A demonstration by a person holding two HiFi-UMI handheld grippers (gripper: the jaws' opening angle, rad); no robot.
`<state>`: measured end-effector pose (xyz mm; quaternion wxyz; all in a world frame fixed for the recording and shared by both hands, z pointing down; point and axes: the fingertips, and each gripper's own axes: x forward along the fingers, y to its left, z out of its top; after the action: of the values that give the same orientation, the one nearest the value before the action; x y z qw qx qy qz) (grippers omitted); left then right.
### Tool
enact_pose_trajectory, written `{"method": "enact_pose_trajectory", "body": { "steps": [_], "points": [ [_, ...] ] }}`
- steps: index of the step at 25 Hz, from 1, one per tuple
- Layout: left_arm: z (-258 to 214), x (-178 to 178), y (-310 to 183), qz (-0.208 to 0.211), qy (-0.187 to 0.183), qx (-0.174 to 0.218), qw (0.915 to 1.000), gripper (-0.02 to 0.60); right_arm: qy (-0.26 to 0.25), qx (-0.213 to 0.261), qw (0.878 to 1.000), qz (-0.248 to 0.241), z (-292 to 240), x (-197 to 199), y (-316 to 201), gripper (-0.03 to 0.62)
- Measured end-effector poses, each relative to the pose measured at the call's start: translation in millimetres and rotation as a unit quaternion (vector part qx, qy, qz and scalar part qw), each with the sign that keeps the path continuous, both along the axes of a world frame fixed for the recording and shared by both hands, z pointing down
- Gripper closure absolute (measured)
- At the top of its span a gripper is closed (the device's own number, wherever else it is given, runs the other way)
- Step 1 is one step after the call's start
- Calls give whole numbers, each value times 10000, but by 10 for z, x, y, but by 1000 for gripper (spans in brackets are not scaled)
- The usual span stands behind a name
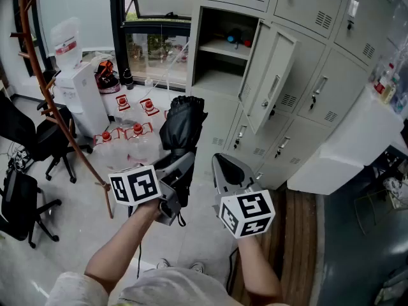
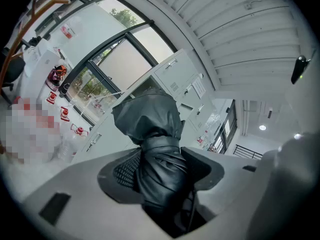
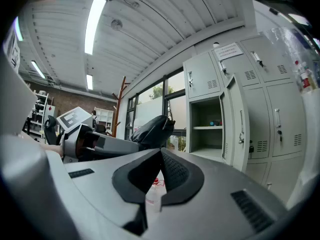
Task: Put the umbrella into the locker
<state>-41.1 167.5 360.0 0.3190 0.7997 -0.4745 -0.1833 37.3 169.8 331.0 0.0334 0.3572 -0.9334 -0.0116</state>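
The folded black umbrella (image 1: 183, 127) is being clamped by the left tool (image 1: 180, 169) and held up in mid-air, short of the open locker (image 1: 220, 78), whose door (image 1: 271, 75) is standing wide. The right tool (image 1: 228, 169) is being held alongside, jaws pressed together, empty.

The folded black fabric umbrella (image 2: 150, 119) has its lower end buried between the left gripper (image 2: 160, 173)'s grey jaws, so the handle's out of sight. Some small blue and red bits (image 1: 237, 39) sit on the open grey metal locker (image 1: 217, 75)'s shelf, way too tiny to identify. The top row of lockers (image 1: 306, 2) gets chopped by the frame edge.
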Motion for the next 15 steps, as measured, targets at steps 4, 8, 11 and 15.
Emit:
{"method": "enact_pose_trajectory", "body": {
  "steps": [4, 8, 11, 15],
  "points": [
    [18, 92, 0, 2, 39, -54, 10000, 342, -52, -26, 10000, 0, 12, 80, 5, 591],
    [34, 220, -21, 9, -31, -73, 10000, 342, -127, -13, 9999, -23, 3, 183, -20, 591],
    [26, 315, -68, -8, -84, -74, 9999, 342, -130, 30, 9999, -47, -16, 273, -69, 591],
    [30, 440, -122, -64, -114, -80, 9999, 342, -161, 13, 9998, -89, -8, 412, -134, 591]
  ]
}}
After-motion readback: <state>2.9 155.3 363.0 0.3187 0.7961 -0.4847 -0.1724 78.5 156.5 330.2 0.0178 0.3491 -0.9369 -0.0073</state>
